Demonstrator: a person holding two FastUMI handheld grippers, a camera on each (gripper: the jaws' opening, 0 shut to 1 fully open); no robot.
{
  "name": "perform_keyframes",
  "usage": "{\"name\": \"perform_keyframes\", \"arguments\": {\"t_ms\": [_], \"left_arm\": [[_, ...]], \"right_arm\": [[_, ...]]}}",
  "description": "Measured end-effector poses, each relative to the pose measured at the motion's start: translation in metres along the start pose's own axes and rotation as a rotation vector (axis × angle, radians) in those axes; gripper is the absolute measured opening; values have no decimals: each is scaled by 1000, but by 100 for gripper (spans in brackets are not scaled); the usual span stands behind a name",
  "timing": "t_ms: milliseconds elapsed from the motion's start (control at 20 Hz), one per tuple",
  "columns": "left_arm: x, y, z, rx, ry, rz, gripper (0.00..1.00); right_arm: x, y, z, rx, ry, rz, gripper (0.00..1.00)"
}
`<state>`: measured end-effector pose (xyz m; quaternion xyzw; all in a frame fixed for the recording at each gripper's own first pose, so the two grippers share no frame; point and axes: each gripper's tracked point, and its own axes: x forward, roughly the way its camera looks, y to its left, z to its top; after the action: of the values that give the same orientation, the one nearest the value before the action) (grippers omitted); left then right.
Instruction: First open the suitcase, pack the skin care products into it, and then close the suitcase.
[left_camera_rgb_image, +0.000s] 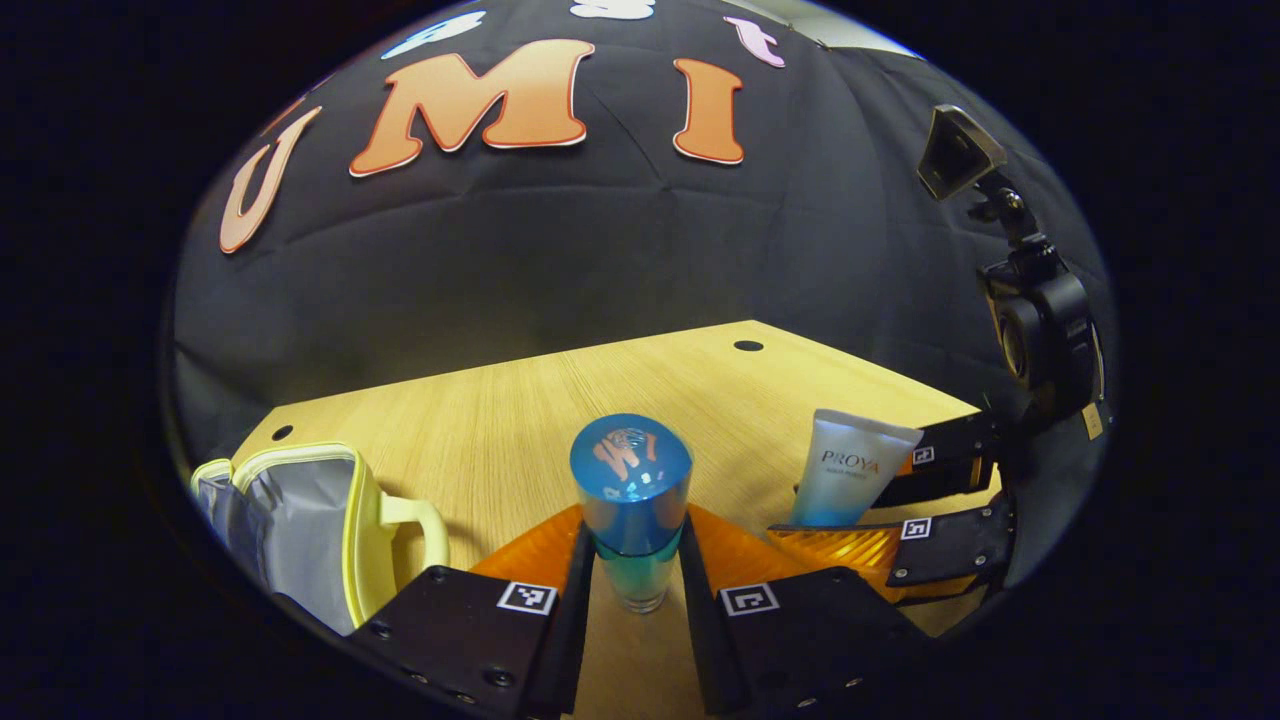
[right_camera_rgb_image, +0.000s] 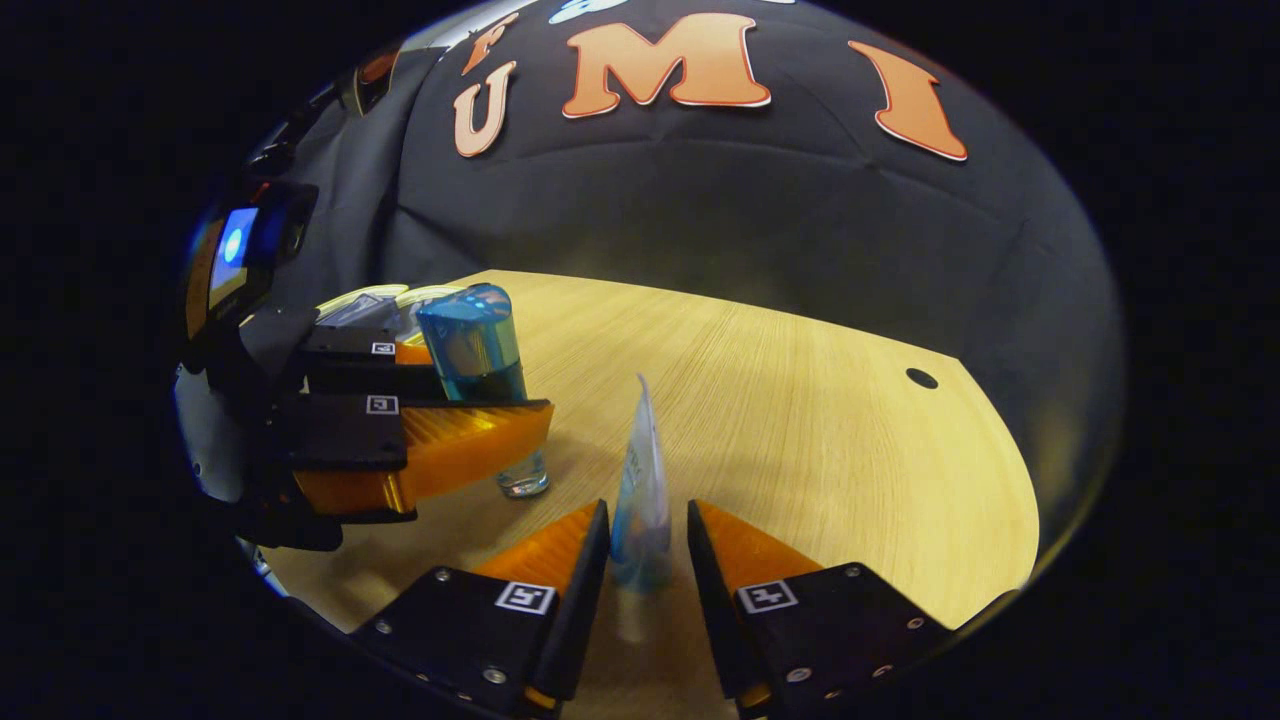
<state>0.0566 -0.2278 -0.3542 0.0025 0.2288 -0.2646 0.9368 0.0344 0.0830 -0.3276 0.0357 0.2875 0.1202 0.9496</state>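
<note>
Suitcase (left_camera_rgb_image: 300, 520), lower left of left gripper view, already unzipped w/ grey lining showing; no product seen inside yet. Packing and closing remain, judging by this. Blue bottle (left_camera_rgb_image: 630, 500), frame centre, upright on table (left_camera_rgb_image: 480, 420), clamped btwn fingers of left gripper (left_camera_rgb_image: 634, 570), jaws narrow. White tube (right_camera_rgb_image: 640, 480), centre of right gripper view, stands edge-on btwn fingers of right gripper (right_camera_rgb_image: 646, 545); jaws near closed on it, full contact both sides can't be confirmed.
</note>
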Motion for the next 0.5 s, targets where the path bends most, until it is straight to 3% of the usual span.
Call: {"name": "perform_keyframes", "arguments": {"t_ms": [150, 500], "left_arm": [[-1, 3, 4, -2, -7, 6, 45], [-18, 17, 34, -4, -32, 38, 45]], "right_arm": [[2, 1, 2, 7, 4, 6, 39], [-13, 8, 31, 32, -26, 25, 37]]}}
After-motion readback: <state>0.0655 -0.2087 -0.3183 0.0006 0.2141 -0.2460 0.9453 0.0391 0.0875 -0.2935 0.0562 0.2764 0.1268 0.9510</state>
